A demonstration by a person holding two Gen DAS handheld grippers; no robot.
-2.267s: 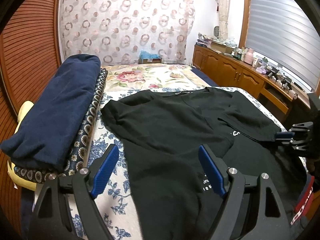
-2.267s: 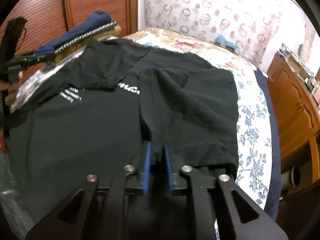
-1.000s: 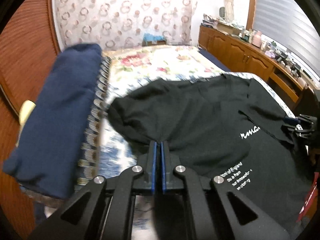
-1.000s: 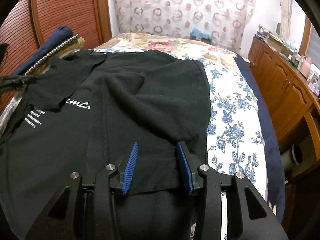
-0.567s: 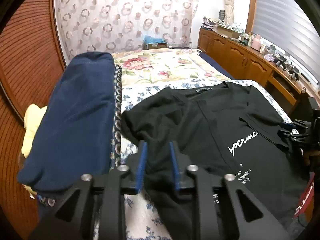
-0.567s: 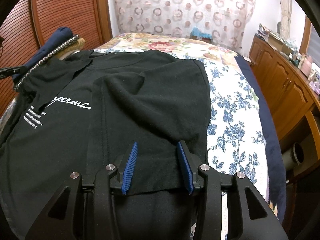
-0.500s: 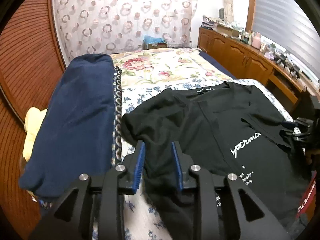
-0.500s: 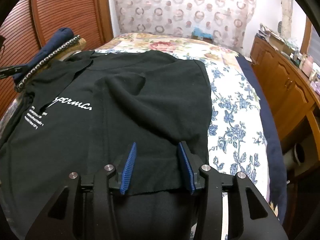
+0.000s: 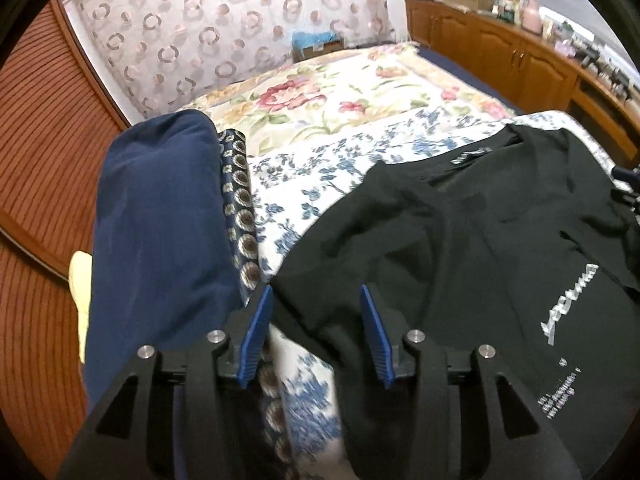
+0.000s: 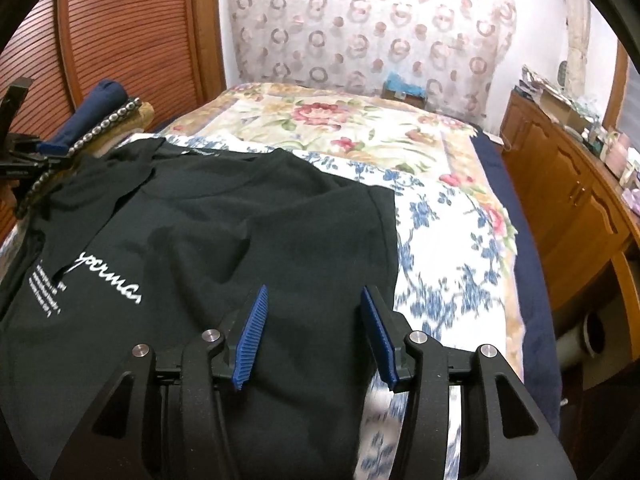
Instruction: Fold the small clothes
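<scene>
Both the left gripper (image 9: 316, 332) and right gripper (image 10: 314, 336) are now gaping empty, having released the black shirt (image 10: 240, 248) mid-frame, its 2 sides lying folded inward

Bed (image 10: 452, 248) central, floral spread, blue-flowered sheet on top. Sheer ring-patterned curtain (image 10: 360, 20) at bed's head. Ribbed wooden doors (image 10: 132, 20) left of bed. Wooden cabinets (image 10: 568, 168) right of bed, cluttered top. Navy bolster (image 9: 156, 216) along bed's left edge.
</scene>
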